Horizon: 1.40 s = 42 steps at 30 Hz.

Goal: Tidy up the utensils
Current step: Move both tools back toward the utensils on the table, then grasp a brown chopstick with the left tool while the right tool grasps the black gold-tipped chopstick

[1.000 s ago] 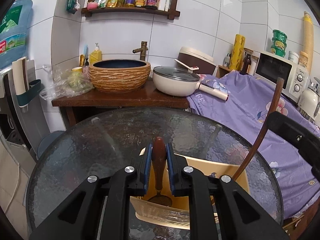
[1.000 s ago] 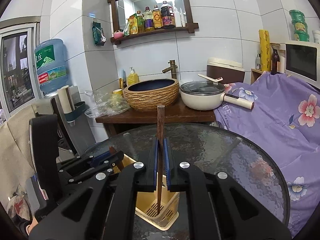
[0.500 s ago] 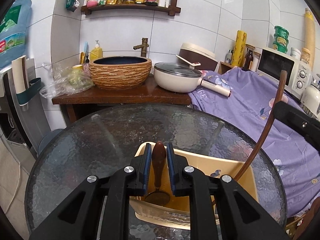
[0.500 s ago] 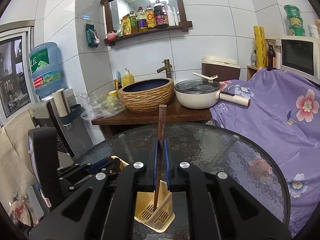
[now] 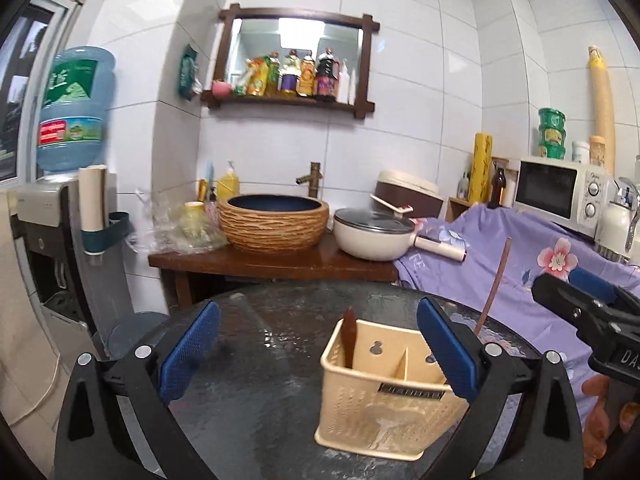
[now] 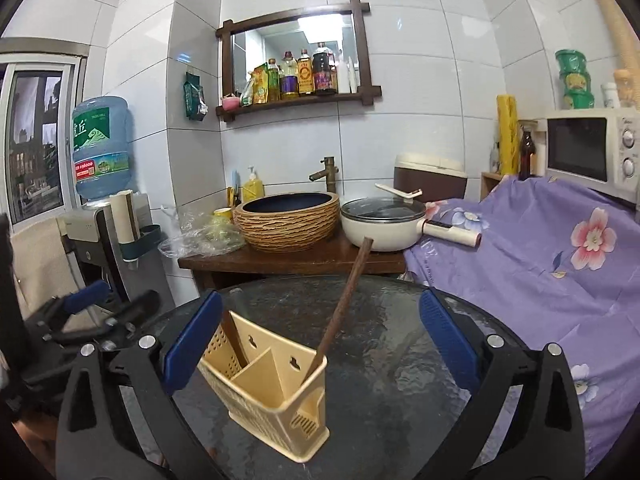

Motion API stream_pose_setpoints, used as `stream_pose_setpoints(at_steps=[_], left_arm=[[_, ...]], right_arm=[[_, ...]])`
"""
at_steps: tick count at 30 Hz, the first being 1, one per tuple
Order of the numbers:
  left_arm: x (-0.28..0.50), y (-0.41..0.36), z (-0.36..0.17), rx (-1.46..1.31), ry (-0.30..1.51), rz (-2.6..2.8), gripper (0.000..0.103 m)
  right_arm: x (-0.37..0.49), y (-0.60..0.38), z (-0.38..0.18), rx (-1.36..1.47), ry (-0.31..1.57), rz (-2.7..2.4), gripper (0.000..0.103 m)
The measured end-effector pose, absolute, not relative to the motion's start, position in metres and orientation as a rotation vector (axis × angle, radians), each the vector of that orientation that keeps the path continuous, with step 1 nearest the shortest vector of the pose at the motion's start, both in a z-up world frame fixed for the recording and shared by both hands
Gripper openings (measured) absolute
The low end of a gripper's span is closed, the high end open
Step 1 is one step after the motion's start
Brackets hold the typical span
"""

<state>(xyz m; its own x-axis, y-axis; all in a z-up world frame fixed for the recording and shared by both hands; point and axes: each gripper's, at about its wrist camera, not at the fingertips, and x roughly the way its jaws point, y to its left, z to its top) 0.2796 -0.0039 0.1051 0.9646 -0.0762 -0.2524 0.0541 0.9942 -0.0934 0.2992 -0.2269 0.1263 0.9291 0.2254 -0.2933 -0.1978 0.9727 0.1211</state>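
Observation:
A cream plastic utensil holder (image 5: 384,392) (image 6: 272,400) stands on the round glass table (image 5: 260,360) (image 6: 400,340). A short dark wooden spoon handle (image 5: 349,336) (image 6: 234,338) pokes out of one end compartment. A long thin wooden utensil (image 5: 494,284) (image 6: 346,296) leans out of the other end. My left gripper (image 5: 318,354) has its jaws opening wide, with nothing pressed between the pads and the holder just ahead. My right gripper (image 6: 320,344) is likewise opening, empty, with the holder in front of it. Each gripper shows at the edge of the other's view.
Behind the table a wooden counter (image 5: 272,264) carries a woven basin (image 5: 276,220) and a white lidded pan (image 5: 372,236). A purple floral cloth (image 6: 540,248) drapes to the right under a microwave (image 5: 560,196). A water dispenser (image 5: 52,216) stands at the left.
Both grippers let go of their utensils, opened wide and drew back from the holder. The spoon and the long utensil now stand in the holder on their own.

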Motion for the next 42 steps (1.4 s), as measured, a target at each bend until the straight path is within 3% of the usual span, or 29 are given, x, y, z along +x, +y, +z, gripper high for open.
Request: stream_pose_setpoints(at_steps=[12, 24, 27, 29, 33, 35, 38, 42], left_arm=[[0.22, 0.031, 0.05, -0.076, 0.39, -0.01, 0.097], [0.194, 0.045, -0.02, 0.017, 0.648, 0.046, 0.096], [0.195, 0.049, -0.029, 0.005, 0.687, 0.036, 0.091], [0.2, 0.051, -0.032, 0.006, 0.712, 0.03, 0.08], [0.209, 0.05, -0.038, -0.002, 0.752, 0.013, 0.064], [0.217, 0.049, -0.039, -0.011, 0.773, 0.001, 0.057], [0.229, 0.049, -0.041, -0.025, 0.804, -0.025, 0.05], [0.244, 0.057, -0.04, -0.065, 0.838, -0.031, 0.048]], right_arm=[[0.243, -0.24, 0.035, 0.272, 0.595, 0.291, 0.094], [0.204, -0.258, -0.025, 0.247, 0.725, 0.09, 0.092], [0.2, -0.254, -0.032, 0.161, 0.749, 0.021, 0.077], [0.203, -0.258, -0.035, 0.162, 0.764, 0.014, 0.065], [0.225, -0.259, -0.036, 0.14, 0.812, -0.001, 0.054], [0.242, -0.257, -0.037, 0.137, 0.844, 0.009, 0.04], [0.268, -0.259, -0.041, 0.205, 0.916, 0.058, 0.029], [0.289, -0.257, -0.042, 0.235, 0.965, 0.062, 0.025]])
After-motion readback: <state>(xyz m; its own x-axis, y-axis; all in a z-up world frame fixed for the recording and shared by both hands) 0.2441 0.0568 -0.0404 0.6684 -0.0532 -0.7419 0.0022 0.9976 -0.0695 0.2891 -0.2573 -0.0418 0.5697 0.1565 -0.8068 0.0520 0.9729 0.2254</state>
